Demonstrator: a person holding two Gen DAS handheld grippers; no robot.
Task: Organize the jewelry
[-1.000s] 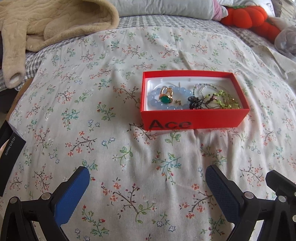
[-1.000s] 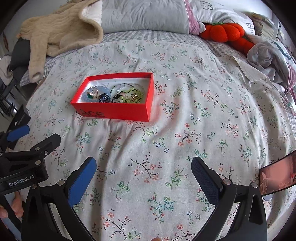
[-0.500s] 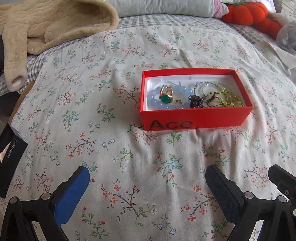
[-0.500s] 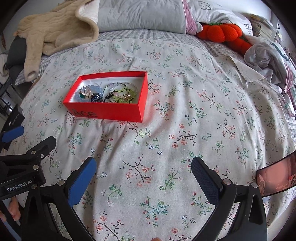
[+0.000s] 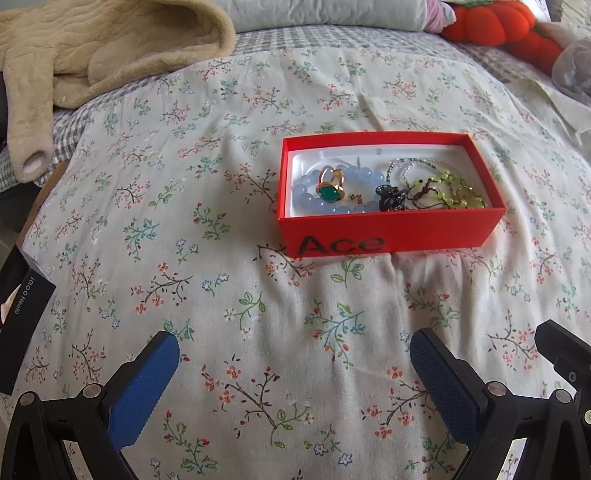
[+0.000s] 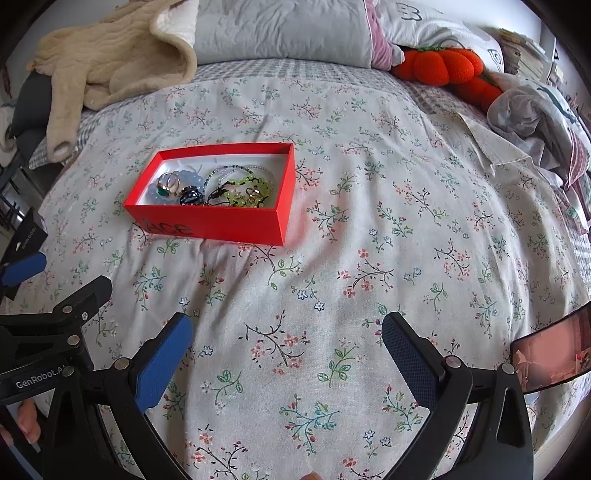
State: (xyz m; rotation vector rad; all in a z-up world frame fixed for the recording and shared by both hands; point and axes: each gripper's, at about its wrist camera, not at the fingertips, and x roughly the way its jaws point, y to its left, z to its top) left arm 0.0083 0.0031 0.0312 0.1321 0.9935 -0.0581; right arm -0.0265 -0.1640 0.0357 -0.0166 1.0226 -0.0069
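A red box (image 5: 388, 236) marked "Ace" sits on the floral bedspread, also in the right wrist view (image 6: 221, 223). Inside lie a gold ring with a green stone (image 5: 330, 185) on a pale blue bead bracelet (image 5: 306, 192), a dark ornament (image 5: 391, 195), a green bead bracelet (image 5: 448, 184) and a thin chain (image 5: 413, 164). The same pieces show in the right wrist view, the ring (image 6: 166, 184) among them. My left gripper (image 5: 295, 354) is open and empty, well short of the box. My right gripper (image 6: 288, 343) is open and empty, nearer me and right of the box.
A beige fleece garment (image 6: 107, 62) and grey pillow (image 6: 280, 33) lie at the bed's head. An orange pumpkin plush (image 6: 443, 66) and crumpled clothes (image 6: 532, 114) lie at the right. A black box (image 5: 18, 325) sits at the bed's left edge.
Both grippers have drifted slightly back and sideways; the box sits a little lower and further right in the right wrist view. Both stay open and empty. The jewelry has not moved.
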